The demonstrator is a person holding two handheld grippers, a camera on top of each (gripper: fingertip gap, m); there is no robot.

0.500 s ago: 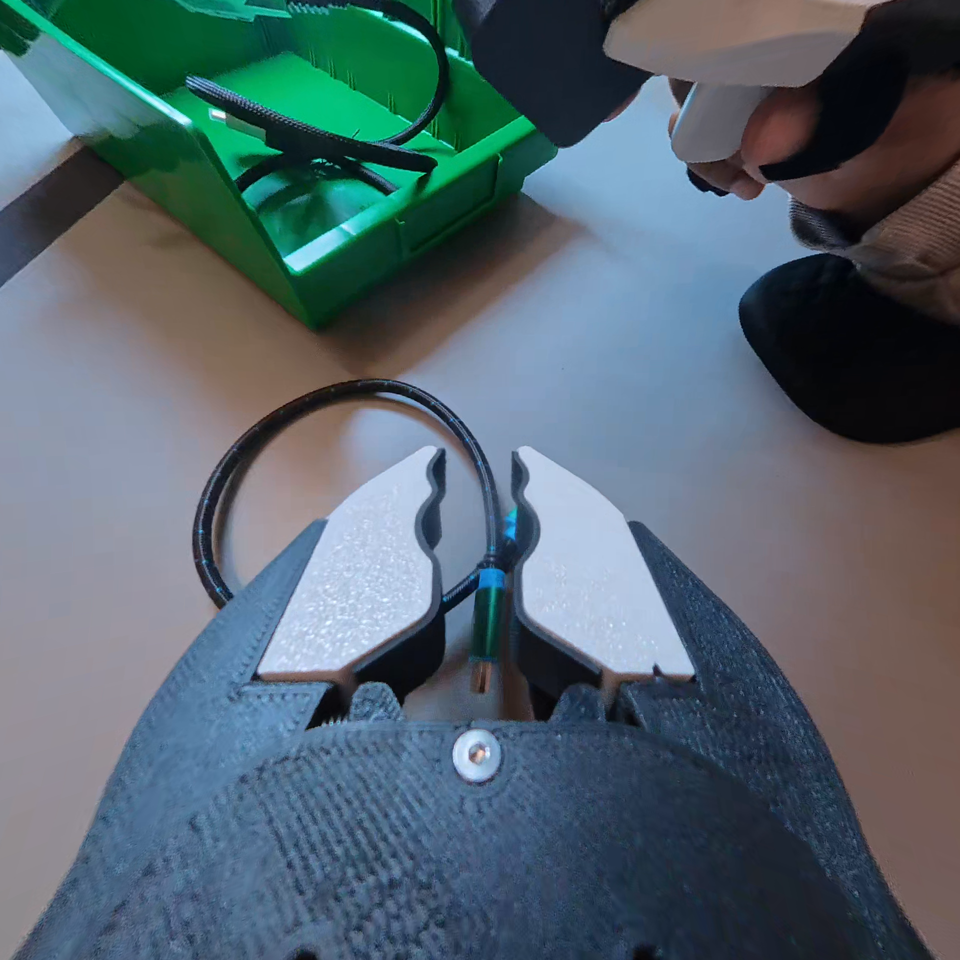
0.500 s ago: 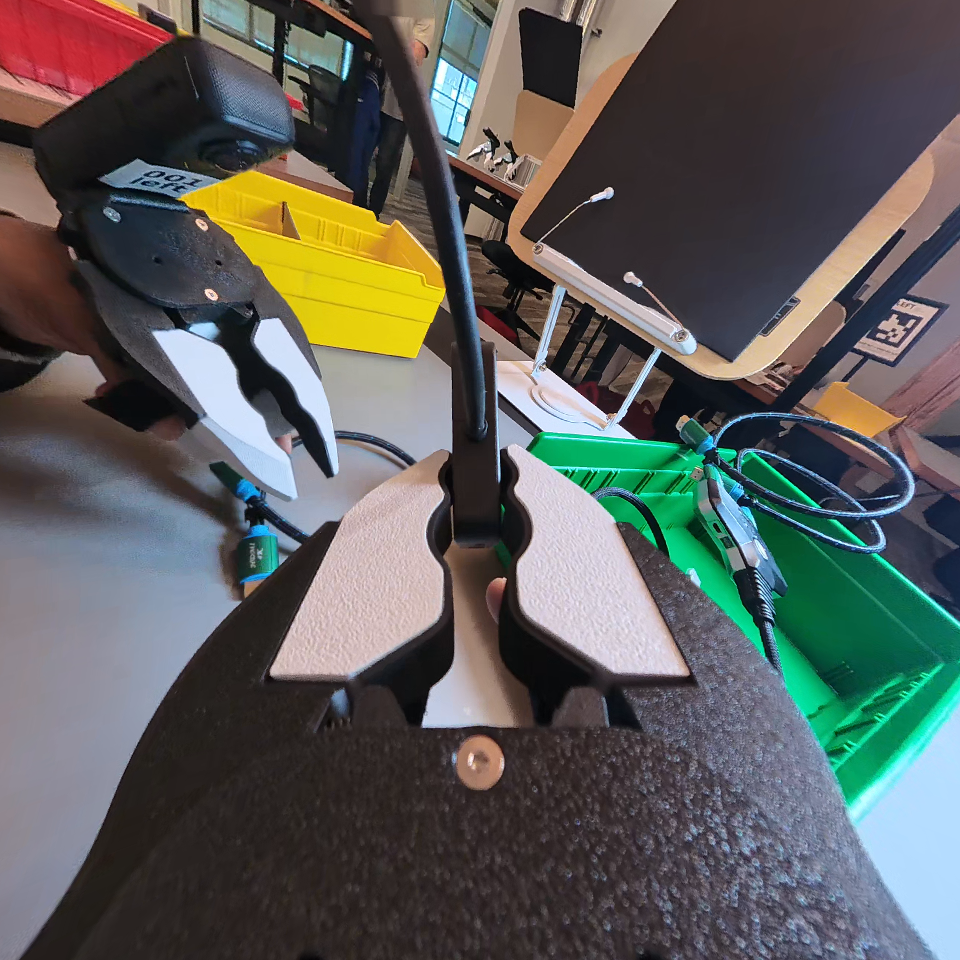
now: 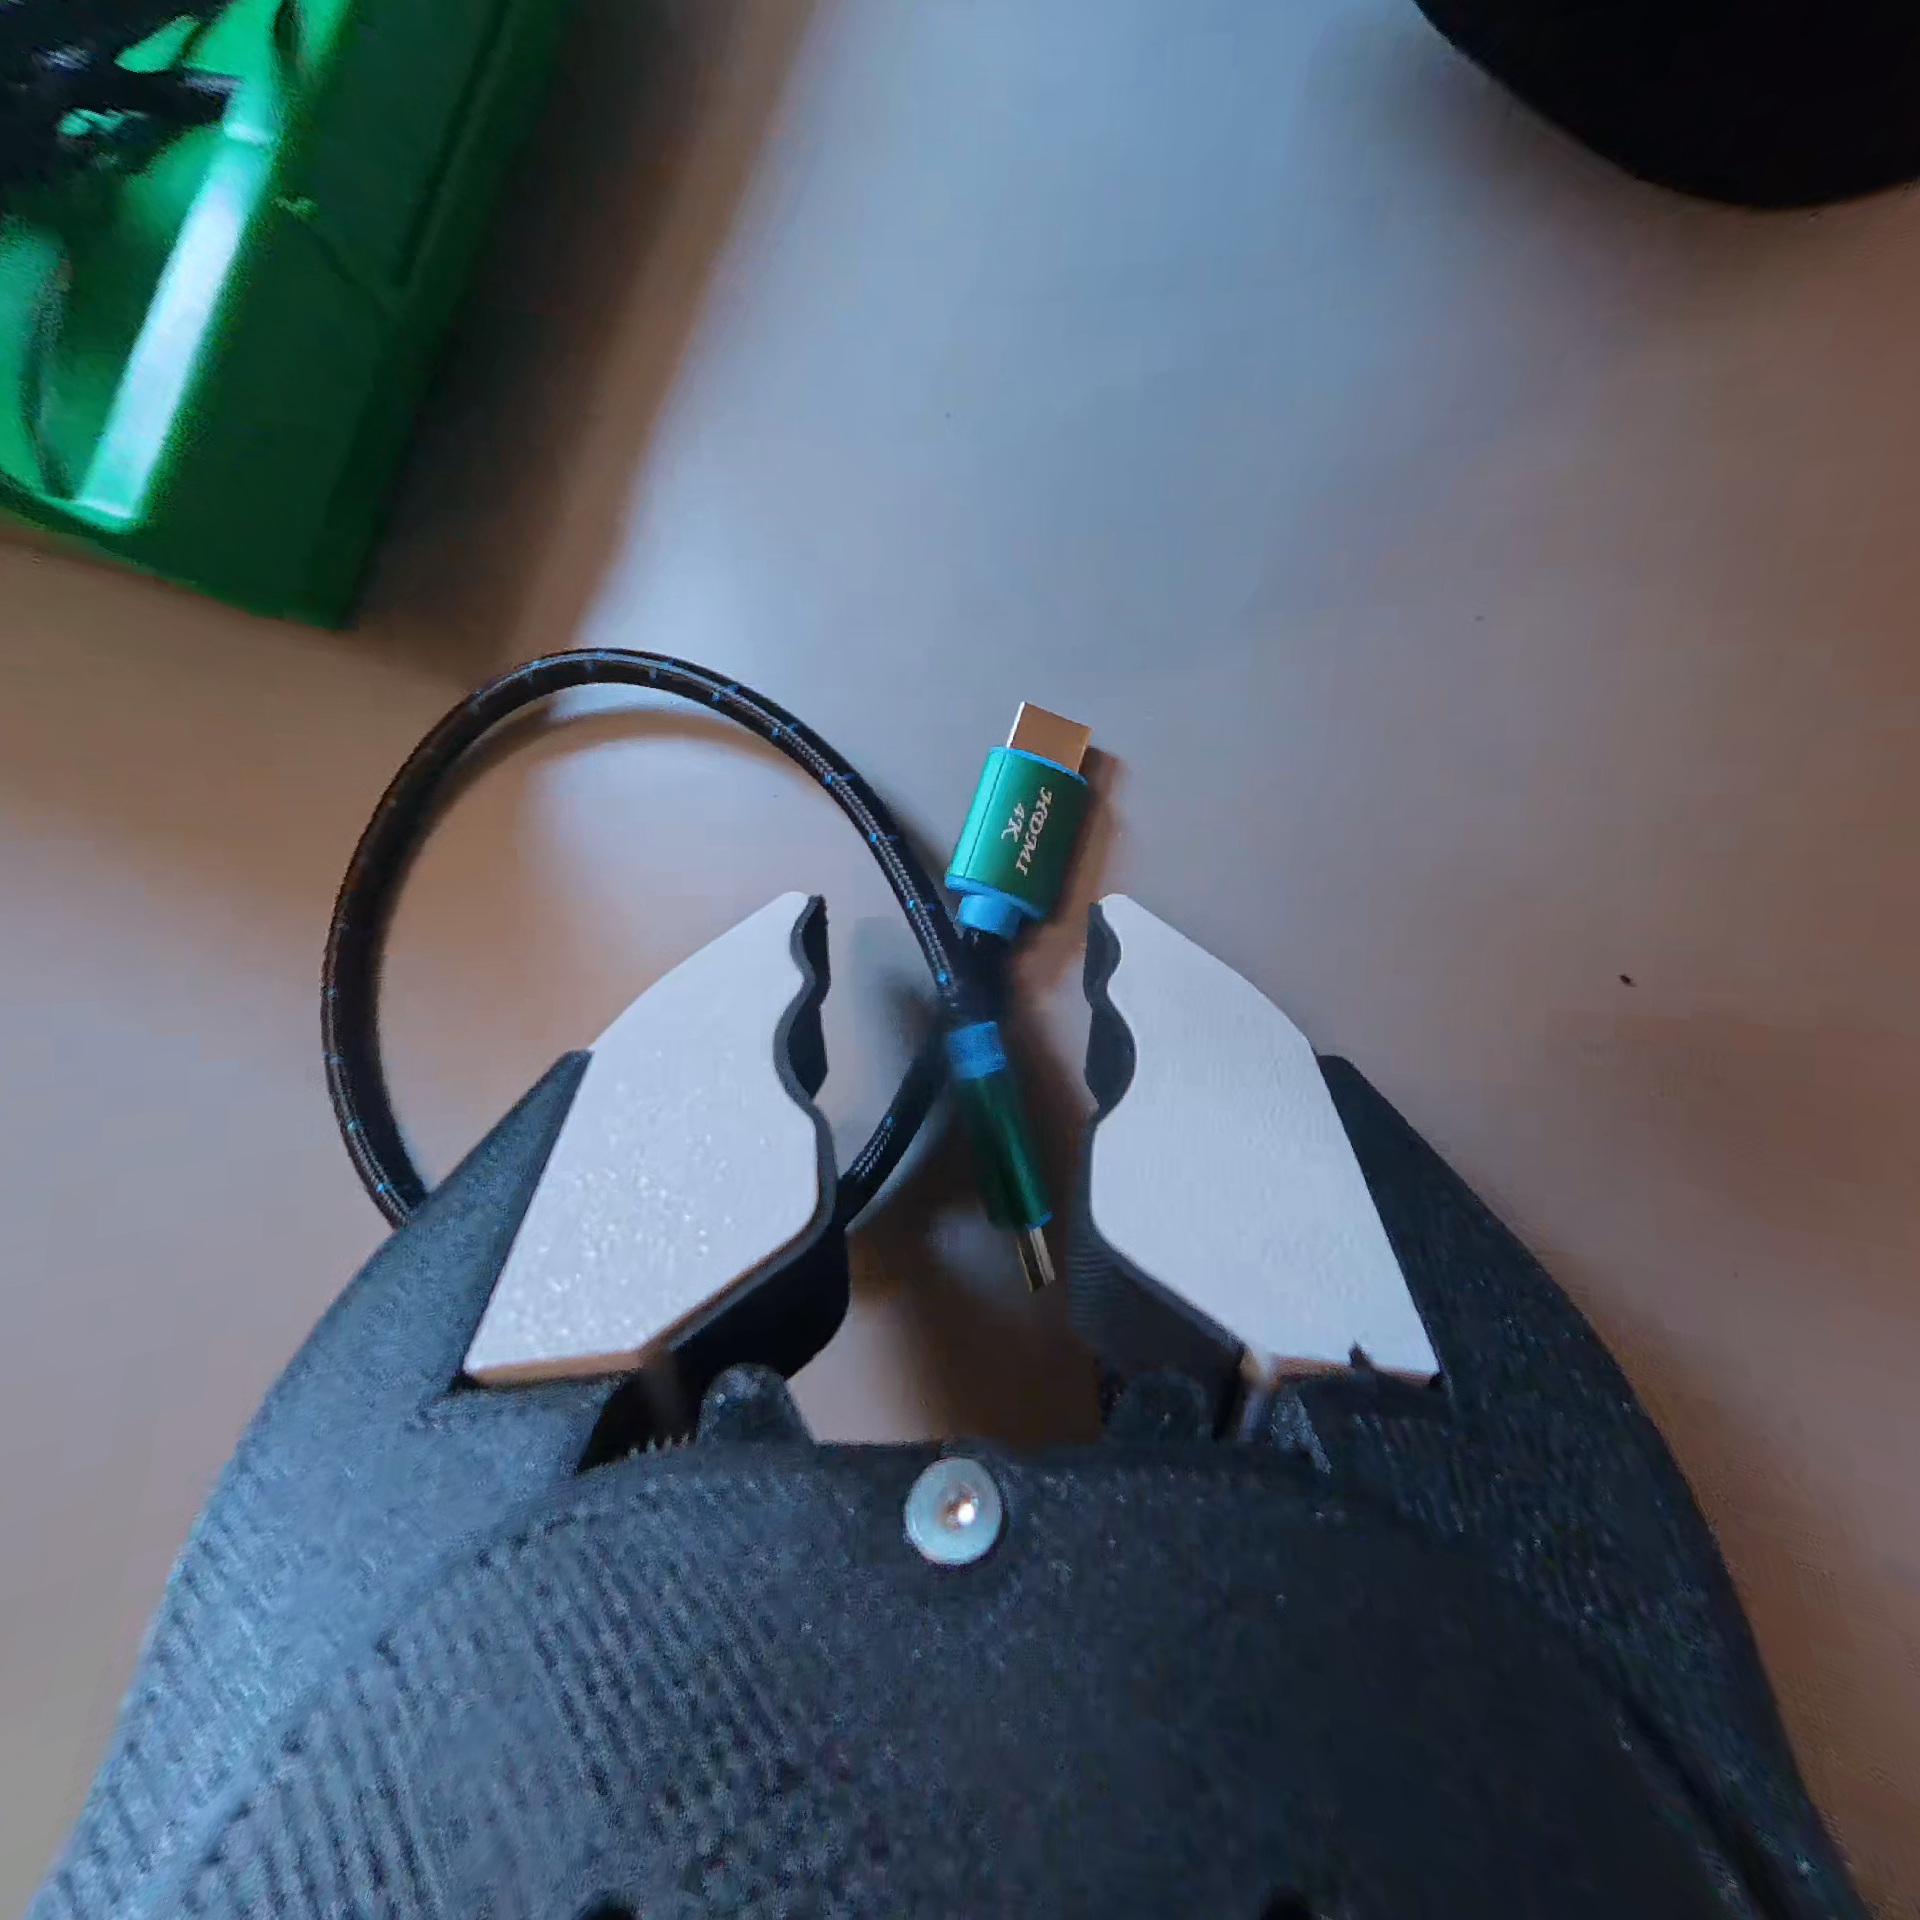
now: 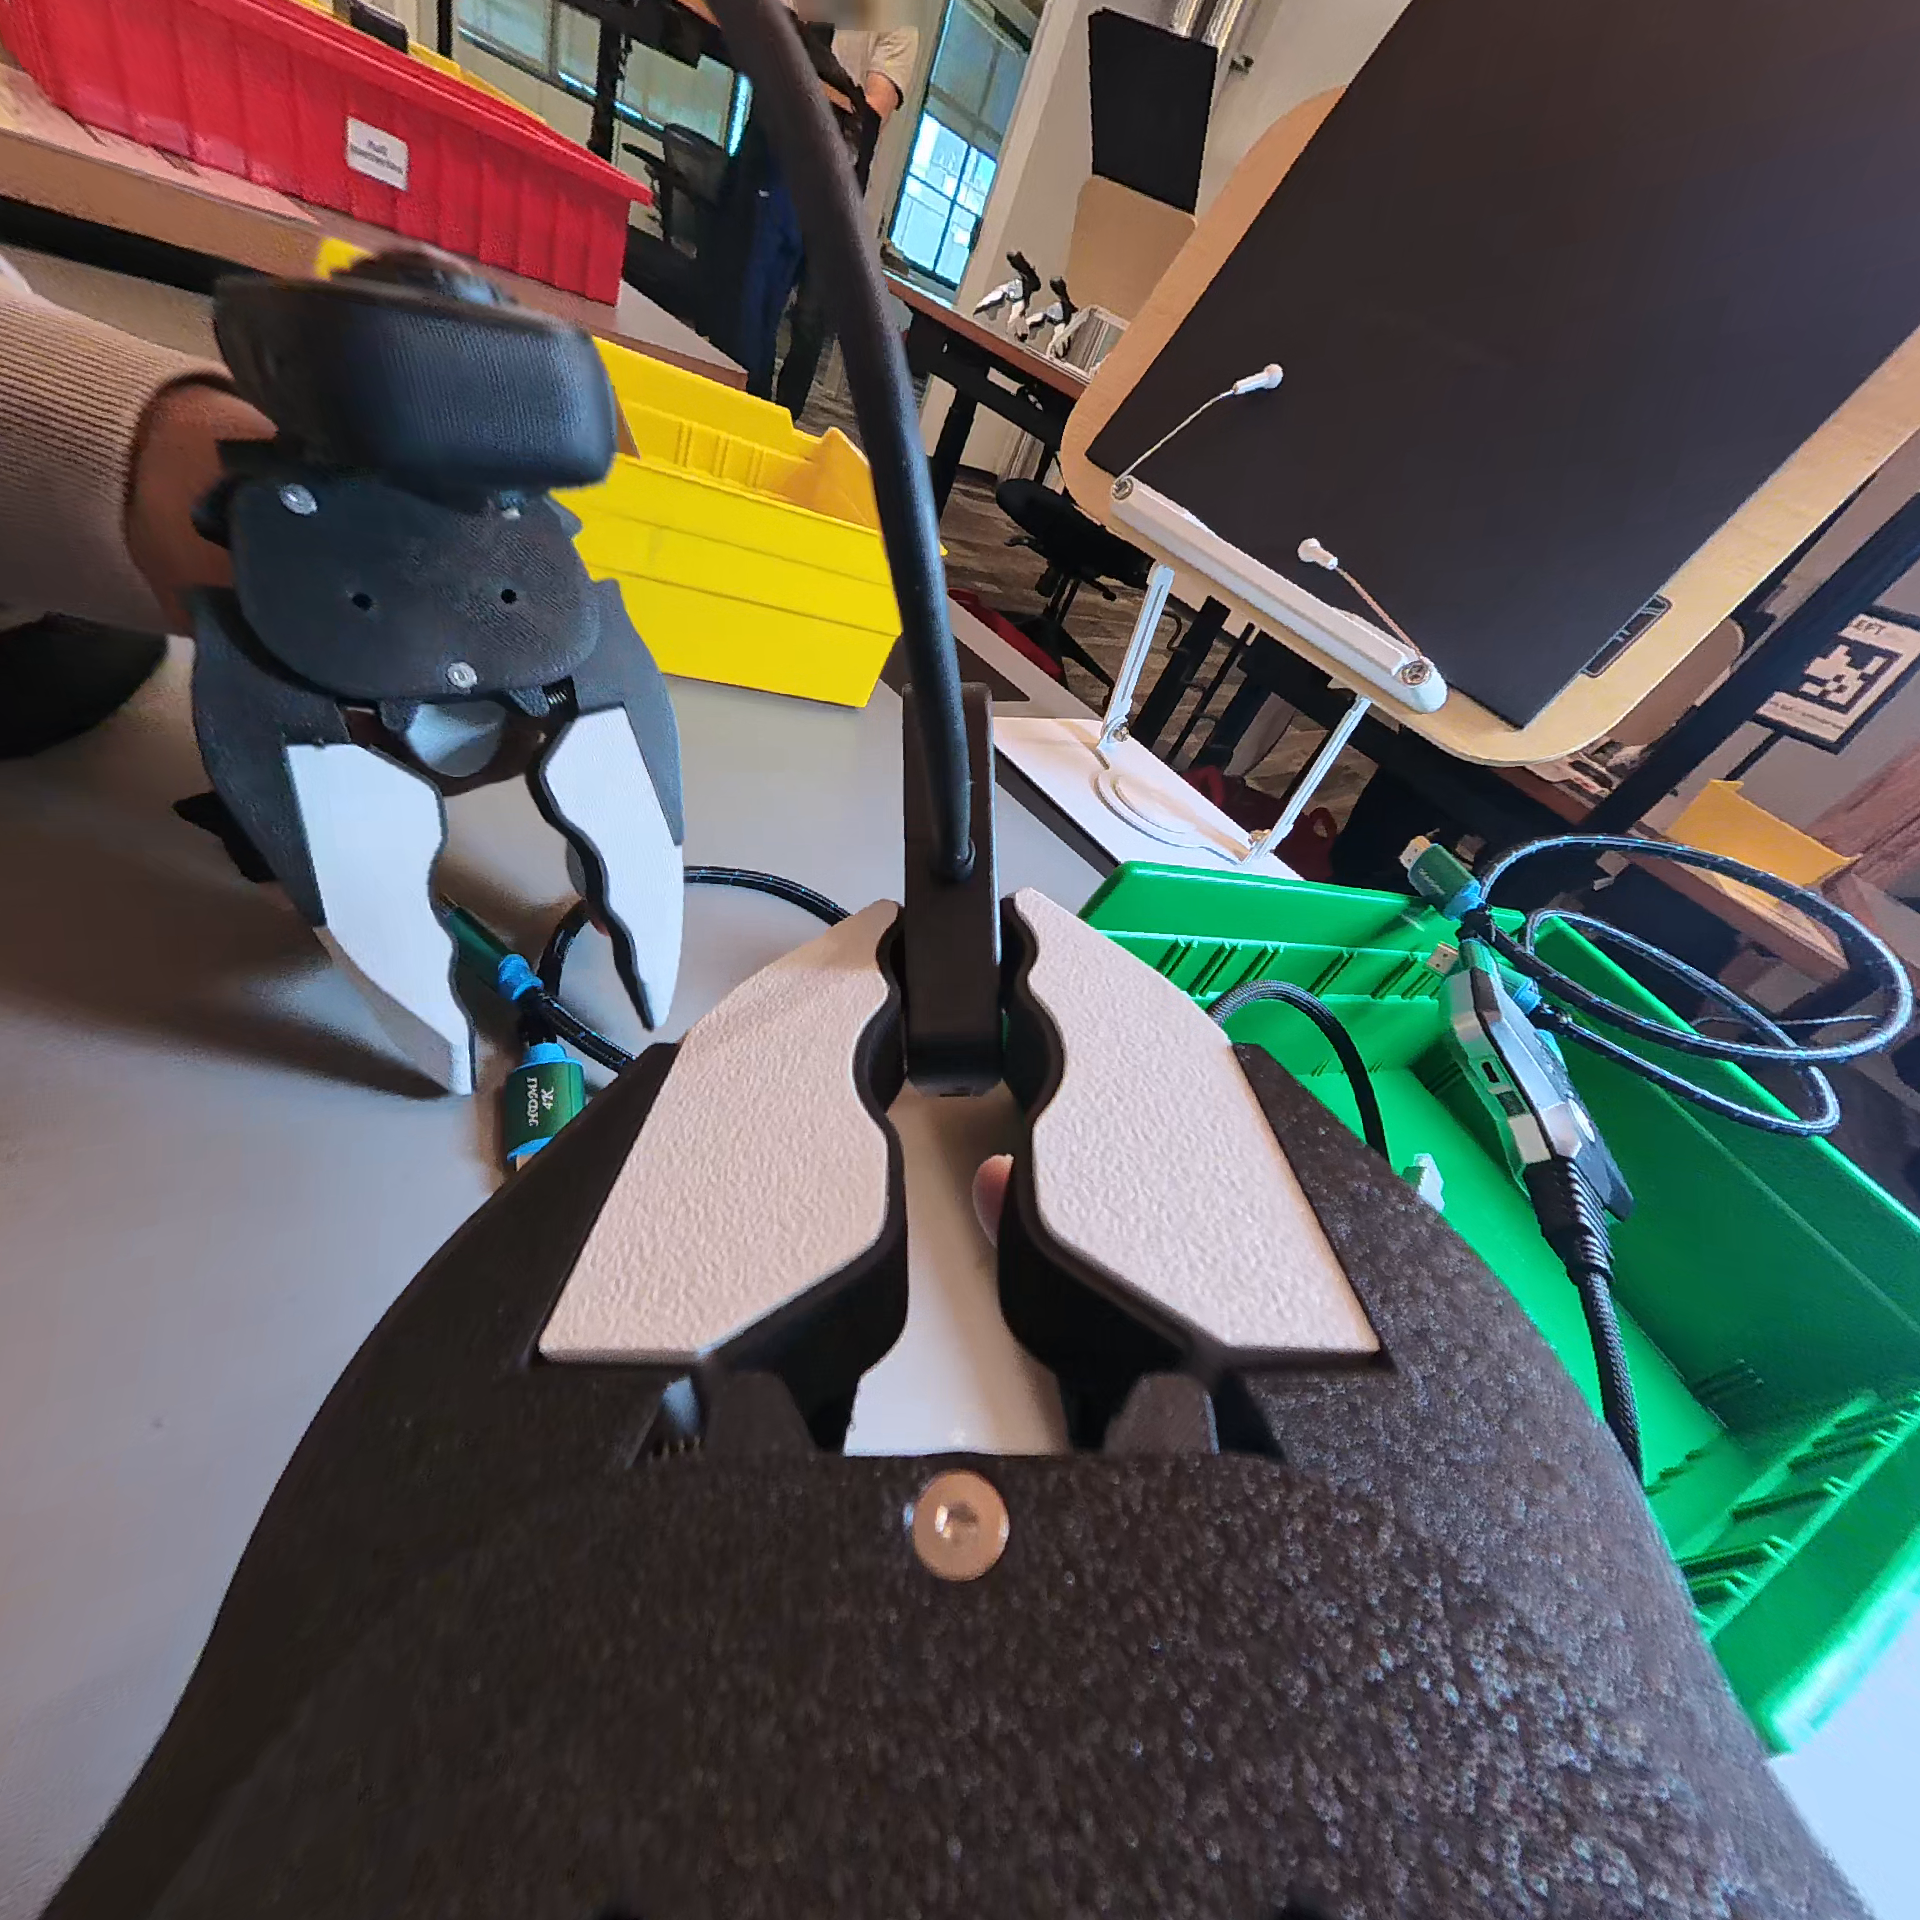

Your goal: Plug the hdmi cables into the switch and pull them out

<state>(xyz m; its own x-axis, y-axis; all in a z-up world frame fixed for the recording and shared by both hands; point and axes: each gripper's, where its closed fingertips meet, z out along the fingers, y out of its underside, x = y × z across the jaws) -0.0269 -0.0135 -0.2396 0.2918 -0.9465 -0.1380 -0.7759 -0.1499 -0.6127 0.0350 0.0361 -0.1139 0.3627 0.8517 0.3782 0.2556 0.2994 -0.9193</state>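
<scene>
Grey tabletop (image 3: pixel 1351 520), green bin (image 4: pixel 1766 1351), yellow bin (image 4: pixel 727 582) behind.

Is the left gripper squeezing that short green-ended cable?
No, the left gripper is open, and the cable lies loose on the table between its fingers.

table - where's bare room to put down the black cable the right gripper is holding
Bare table lies right of the short braided cable, up to the dark object at the top edge. Crowded spots: under the open left gripper, where the green plugs lie, and the green bin, which holds the switch and coiled cables.
</scene>
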